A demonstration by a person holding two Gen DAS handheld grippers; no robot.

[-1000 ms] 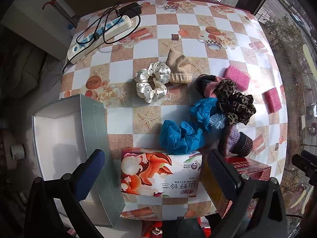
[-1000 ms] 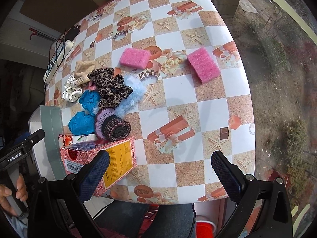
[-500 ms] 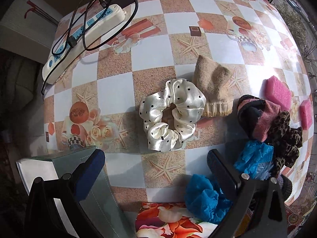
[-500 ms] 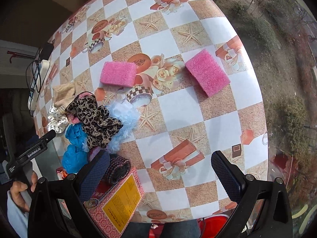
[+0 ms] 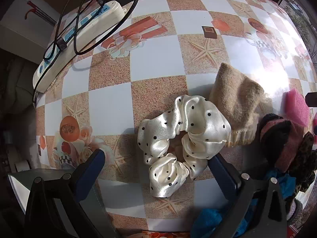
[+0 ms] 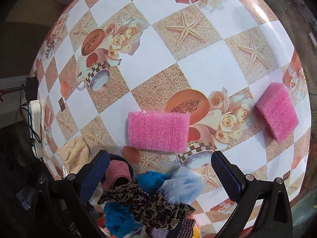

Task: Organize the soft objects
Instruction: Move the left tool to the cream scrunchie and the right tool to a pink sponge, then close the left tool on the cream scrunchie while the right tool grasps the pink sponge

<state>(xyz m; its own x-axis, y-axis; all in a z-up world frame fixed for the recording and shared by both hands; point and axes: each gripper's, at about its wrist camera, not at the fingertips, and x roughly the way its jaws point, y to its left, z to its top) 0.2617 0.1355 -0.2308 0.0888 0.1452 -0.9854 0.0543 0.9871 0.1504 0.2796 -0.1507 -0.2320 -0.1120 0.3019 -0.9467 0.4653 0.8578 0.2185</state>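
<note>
Scrunchie (image 5: 184,138), cream satin with black dots, lies flat on the checked desk (image 5: 111,103) straight ahead of my left tool (image 5: 156,170), at about twelve o'clock from its tips. I judge I have lined the tool up over it so that the two fingers can drop on either side of the ring. The left tool is spread wide and pinches nothing; its right finger sits just beside the scrunchie's edge, and I cannot tell whether it touches. A tan knitted sock (image 5: 235,103) touches the scrunchie at two o'clock. A white power strip (image 5: 79,39) rests well apart at ten o'clock. The grey box (image 5: 59,188) at seven o'clock looks like the likely place for the soft things.

My right tool (image 6: 160,170) is also spread wide and empty. A pink sponge (image 6: 158,132) lies at twelve o'clock, just beyond its tips, and a second pink sponge (image 6: 277,111) is well apart at two o'clock. A heap of soft things, including a leopard-print scrunchie (image 6: 146,204) and a pale blue fluffy one (image 6: 184,186), lies between and under the fingers.
</note>
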